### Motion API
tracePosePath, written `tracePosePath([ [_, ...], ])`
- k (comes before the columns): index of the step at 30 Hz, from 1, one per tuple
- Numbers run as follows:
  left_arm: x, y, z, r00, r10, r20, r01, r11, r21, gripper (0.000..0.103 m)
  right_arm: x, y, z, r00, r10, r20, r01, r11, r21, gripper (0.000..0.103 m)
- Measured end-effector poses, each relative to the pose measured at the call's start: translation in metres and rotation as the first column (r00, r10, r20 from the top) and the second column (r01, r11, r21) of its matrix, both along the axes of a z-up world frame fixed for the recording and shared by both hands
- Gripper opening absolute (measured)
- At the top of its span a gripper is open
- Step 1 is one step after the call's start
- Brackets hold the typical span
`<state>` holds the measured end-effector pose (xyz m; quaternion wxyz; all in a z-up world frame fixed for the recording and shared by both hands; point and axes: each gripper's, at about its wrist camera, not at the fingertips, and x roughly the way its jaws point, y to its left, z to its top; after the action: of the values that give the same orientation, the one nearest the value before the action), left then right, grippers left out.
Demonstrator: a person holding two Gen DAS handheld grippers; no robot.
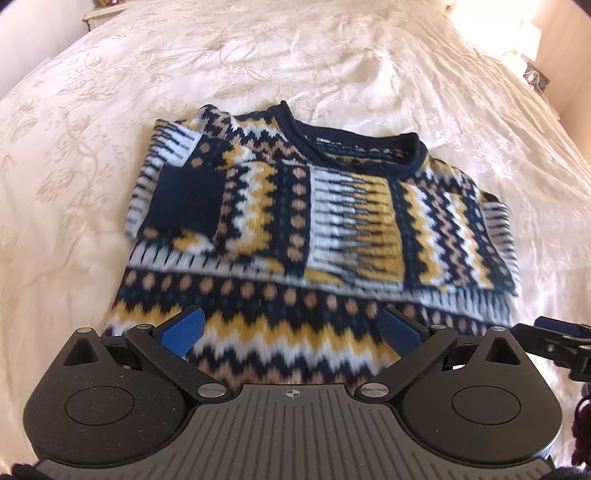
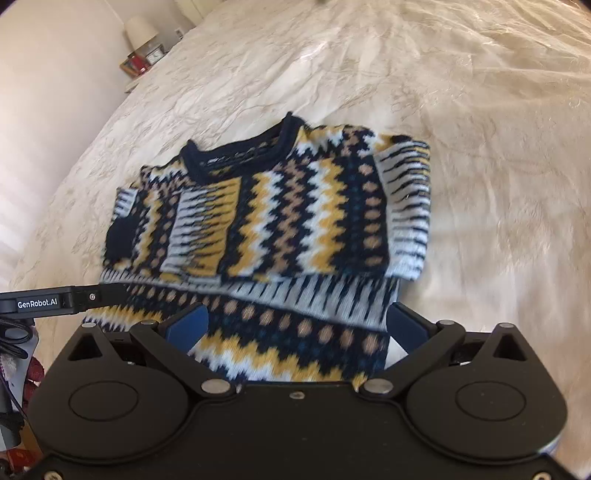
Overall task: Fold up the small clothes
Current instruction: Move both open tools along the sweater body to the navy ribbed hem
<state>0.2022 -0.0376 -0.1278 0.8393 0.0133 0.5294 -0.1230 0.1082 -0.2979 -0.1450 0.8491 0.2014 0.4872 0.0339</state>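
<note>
A small knitted sweater [image 1: 295, 221] in navy, yellow, white and tan zigzags lies on the bed with both sleeves folded in across the chest and the navy collar at the far end. My left gripper [image 1: 291, 328] is open, its blue pads apart over the sweater's near hem on the left half. My right gripper [image 2: 295, 325] is open over the hem's right half; the sweater [image 2: 280, 221] fills that view. The right gripper's fingers [image 1: 554, 339] show at the left view's right edge, and the left gripper's finger [image 2: 55, 301] at the right view's left edge.
The sweater lies on a cream embroidered bedspread [image 1: 258, 55] that spreads widely on all sides. A bedside table with a lamp [image 2: 142, 33] stands at the bed's far left corner in the right wrist view. Strong sunlight falls at the far right [image 1: 498, 22].
</note>
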Motion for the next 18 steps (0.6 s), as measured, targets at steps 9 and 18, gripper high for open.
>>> tracePosePath([
  [9,-0.06,0.011,0.012,0.998,0.059,0.006,-0.059,0.998,-0.011,0.103,-0.033,0.018,0.009,0.997,0.072,0.009,-0.072,0.997,0.024,0.103],
  [18,-0.108,0.032,0.013,0.994,0.113,-0.001,-0.113,0.993,-0.022,0.103,-0.063,0.027,0.009,0.992,0.122,0.002,-0.122,0.992,0.008,0.103],
])
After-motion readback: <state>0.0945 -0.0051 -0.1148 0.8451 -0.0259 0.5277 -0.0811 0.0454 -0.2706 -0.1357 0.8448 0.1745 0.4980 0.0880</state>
